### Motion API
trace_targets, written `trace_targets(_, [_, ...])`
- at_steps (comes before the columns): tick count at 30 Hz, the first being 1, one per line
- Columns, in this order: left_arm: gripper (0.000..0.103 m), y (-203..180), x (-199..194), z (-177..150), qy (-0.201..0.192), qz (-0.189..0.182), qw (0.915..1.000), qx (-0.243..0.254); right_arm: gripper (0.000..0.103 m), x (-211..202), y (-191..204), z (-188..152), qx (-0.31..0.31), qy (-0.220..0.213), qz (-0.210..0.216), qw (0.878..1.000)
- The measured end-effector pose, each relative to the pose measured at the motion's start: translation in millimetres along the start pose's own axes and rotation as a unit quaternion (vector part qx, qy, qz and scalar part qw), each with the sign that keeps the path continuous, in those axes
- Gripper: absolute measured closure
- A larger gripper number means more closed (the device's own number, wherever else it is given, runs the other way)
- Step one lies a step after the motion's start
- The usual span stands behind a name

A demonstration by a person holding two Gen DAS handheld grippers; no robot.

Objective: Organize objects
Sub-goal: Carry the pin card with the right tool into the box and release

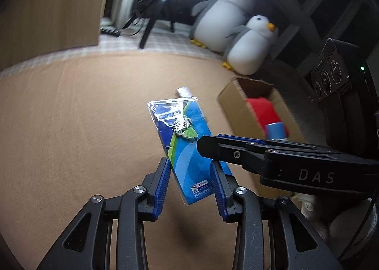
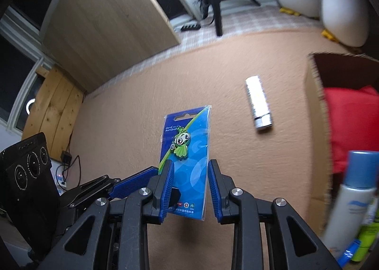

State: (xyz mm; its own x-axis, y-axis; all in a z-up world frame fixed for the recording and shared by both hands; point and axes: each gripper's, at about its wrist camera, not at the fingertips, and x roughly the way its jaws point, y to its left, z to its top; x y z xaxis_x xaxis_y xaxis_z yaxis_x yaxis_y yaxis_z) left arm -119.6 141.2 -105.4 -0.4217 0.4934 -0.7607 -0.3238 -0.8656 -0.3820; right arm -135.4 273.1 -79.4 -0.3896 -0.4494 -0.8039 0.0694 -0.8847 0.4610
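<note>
A blue card pack with a green mascot pin (image 1: pixel 187 149) hangs above the tan carpet, tilted, in clear plastic wrap. My left gripper (image 1: pixel 190 175) is shut on its lower part, with a blue pad against each side edge. My right gripper (image 1: pixel 203 145) reaches in from the right and meets the same card at its right edge. In the right wrist view the card pack (image 2: pixel 187 151) faces the camera between the pads of the right gripper (image 2: pixel 189 177), which is shut on it. The left gripper's fingers (image 2: pixel 135 182) come in from the left at the card's lower corner.
A white tube (image 2: pixel 258 104) lies on the carpet (image 2: pixel 142 104) beyond the card. To the right, an open cardboard box (image 2: pixel 315 127) holds a red item (image 2: pixel 350 123) and a blue-capped bottle (image 2: pixel 355 194). Two penguin plush toys (image 1: pixel 236 30), tripod legs (image 1: pixel 146 33) and a wooden panel (image 1: pixel 47 9) stand further back.
</note>
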Motion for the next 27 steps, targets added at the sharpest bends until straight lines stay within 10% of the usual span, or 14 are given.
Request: trace_targets(27, [0.066, -189, 82, 43, 0.015, -0.075, 0.9908, 0.112, 0.076, -135, -135, -4, 0.080, -0.094, -0.081, 0.989])
